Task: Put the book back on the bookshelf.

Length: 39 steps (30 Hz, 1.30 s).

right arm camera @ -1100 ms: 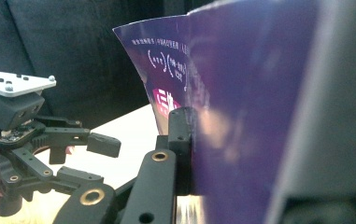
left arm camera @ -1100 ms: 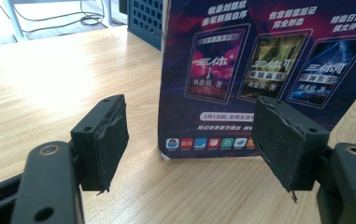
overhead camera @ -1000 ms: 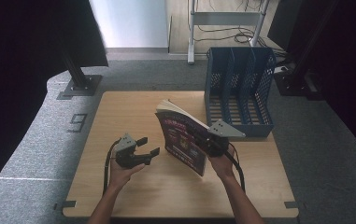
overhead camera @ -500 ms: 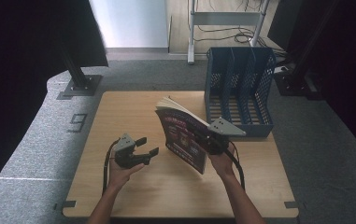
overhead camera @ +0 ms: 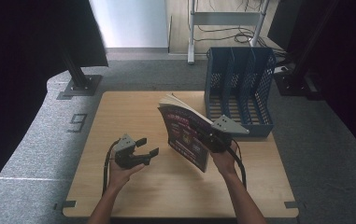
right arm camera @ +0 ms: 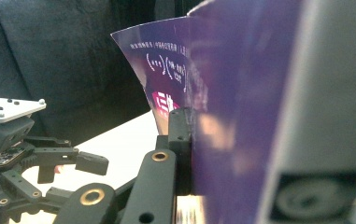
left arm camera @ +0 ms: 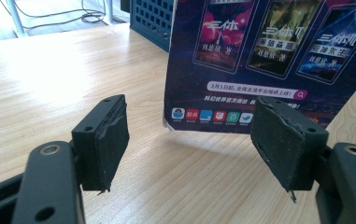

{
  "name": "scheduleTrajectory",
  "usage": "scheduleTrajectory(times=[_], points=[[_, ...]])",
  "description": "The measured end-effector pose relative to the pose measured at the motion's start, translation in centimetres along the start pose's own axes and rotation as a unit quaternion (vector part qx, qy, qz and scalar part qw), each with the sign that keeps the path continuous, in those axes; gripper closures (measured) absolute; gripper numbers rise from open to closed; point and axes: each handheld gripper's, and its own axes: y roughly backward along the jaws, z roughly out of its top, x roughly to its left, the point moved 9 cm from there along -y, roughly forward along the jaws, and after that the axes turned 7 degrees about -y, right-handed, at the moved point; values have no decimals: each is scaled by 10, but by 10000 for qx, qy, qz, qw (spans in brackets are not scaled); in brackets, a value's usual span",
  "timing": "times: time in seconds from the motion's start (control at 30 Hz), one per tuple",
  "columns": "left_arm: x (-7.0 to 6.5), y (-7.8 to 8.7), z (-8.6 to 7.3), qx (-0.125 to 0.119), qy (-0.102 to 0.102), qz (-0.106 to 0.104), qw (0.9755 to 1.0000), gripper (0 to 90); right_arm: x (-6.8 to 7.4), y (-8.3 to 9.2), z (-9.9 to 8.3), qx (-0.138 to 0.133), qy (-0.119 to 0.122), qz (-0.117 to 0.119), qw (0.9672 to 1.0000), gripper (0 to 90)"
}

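The left gripper [overhead camera: 144, 149] sits low over the table [overhead camera: 119, 116] in the left hand [overhead camera: 119, 172], with its jaws spread wide and nothing between them. In the left gripper view, bare wood lies between and under the two pads [left arm camera: 104, 140], and more open wood goes on to the left of them. Straight ahead of the jaws stands the book [left arm camera: 259, 60], its lower edge close above the table and one bottom corner a little torn.

The right gripper [overhead camera: 211, 138] pinches the book [overhead camera: 185, 135] on its edge and holds it upright, a little tilted, above the table centre. In the right gripper view the purple cover [right arm camera: 241, 116] presses flat against the left jaw; the other jaw is hidden behind the book. Beyond the right jaws stands the blue rack [overhead camera: 239, 88], near the table's far right edge.
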Motion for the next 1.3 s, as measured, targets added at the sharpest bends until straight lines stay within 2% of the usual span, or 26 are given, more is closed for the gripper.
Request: scheduleTrajectory(times=[0.4, 0.87, 1.3], points=[[2, 1, -1, 16, 40, 11, 10000, 278, -2, 1, 5, -67, -44, 0, 10000, 819], [6, 4, 0, -25, 79, 45, 10000, 279, -10, 6, 18, -152, -2, -132, 9998, 819], [6, 4, -1, -11, 85, 54, 9999, 278, -18, 18, 29, -284, 0, -251, 9993, 819]])
